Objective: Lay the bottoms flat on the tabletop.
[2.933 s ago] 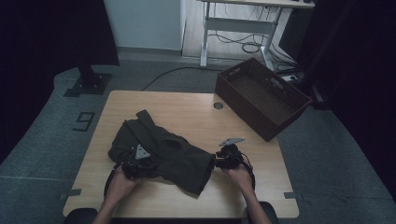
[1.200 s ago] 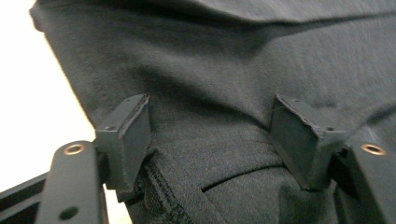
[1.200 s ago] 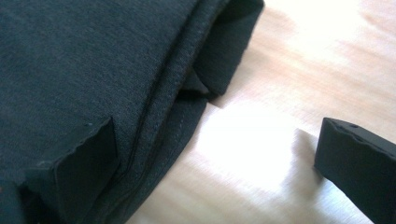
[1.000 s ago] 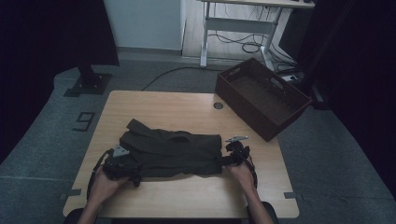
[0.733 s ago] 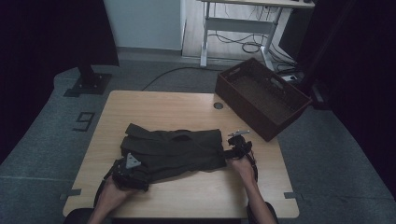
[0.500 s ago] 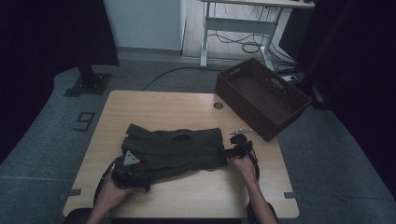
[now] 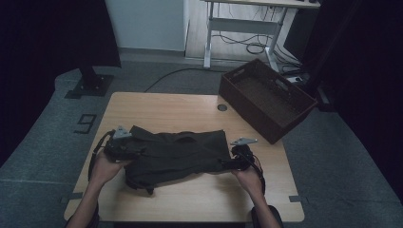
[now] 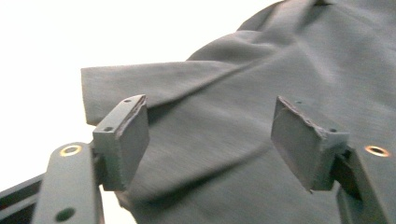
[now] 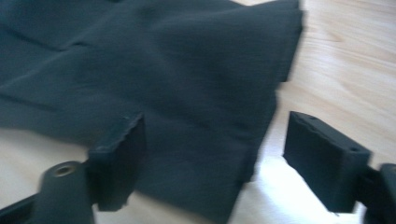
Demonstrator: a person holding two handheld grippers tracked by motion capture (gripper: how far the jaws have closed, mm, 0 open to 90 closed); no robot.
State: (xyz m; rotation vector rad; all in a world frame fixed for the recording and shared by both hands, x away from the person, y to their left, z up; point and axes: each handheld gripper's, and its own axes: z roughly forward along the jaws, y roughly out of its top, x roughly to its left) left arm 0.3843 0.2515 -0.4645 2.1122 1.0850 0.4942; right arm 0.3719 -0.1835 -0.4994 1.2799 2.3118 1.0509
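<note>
Hovering gaping over the unlabelled dark garment (image 7: 176, 156), both tools' jaws have just narrowed.

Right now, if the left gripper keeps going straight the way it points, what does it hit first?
Likely the dark cloth garment spread on the wooden table: the left gripper has open jaws, just closing, nothing pinched, fabric directly ahead. Depth unclear.

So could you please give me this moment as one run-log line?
dark olive cloth garment: spread flat on light wooden table | left hand-held gripper: open, closing, at left edge | right hand-held gripper: open, closing, at right edge
</note>
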